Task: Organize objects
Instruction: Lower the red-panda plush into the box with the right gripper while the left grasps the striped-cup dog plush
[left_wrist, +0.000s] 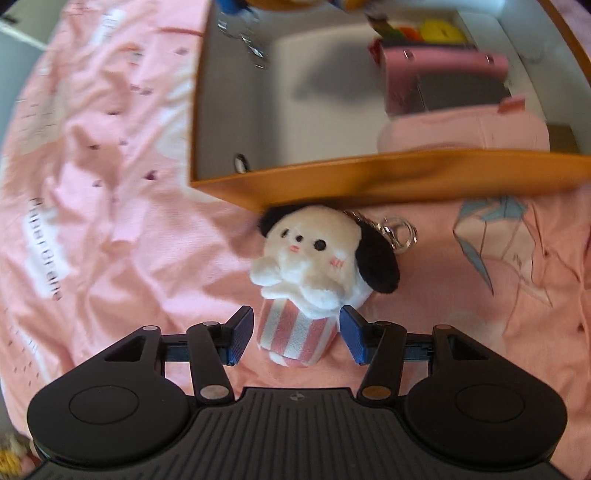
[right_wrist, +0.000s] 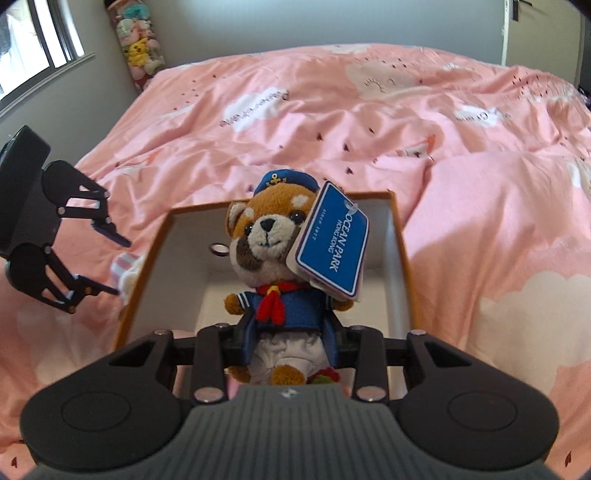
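A white dog plush keychain (left_wrist: 314, 266) with black ears and a pink striped base lies on the pink bedspread just outside the orange box (left_wrist: 369, 177). My left gripper (left_wrist: 295, 334) is open, its blue pads on either side of the striped base, not touching. It also shows in the right wrist view (right_wrist: 114, 258), left of the box (right_wrist: 147, 266). My right gripper (right_wrist: 288, 339) is shut on a red panda sailor plush (right_wrist: 273, 258) with a blue Ocean Park tag (right_wrist: 332, 247), held above the box.
Inside the box lie a pink pouch (left_wrist: 443, 70), a pink cloth item (left_wrist: 461, 133) and colourful small things (left_wrist: 424, 29). The rumpled pink bedspread (right_wrist: 406, 129) spreads all around. A tube of plush toys (right_wrist: 140, 44) stands in the far corner by a window.
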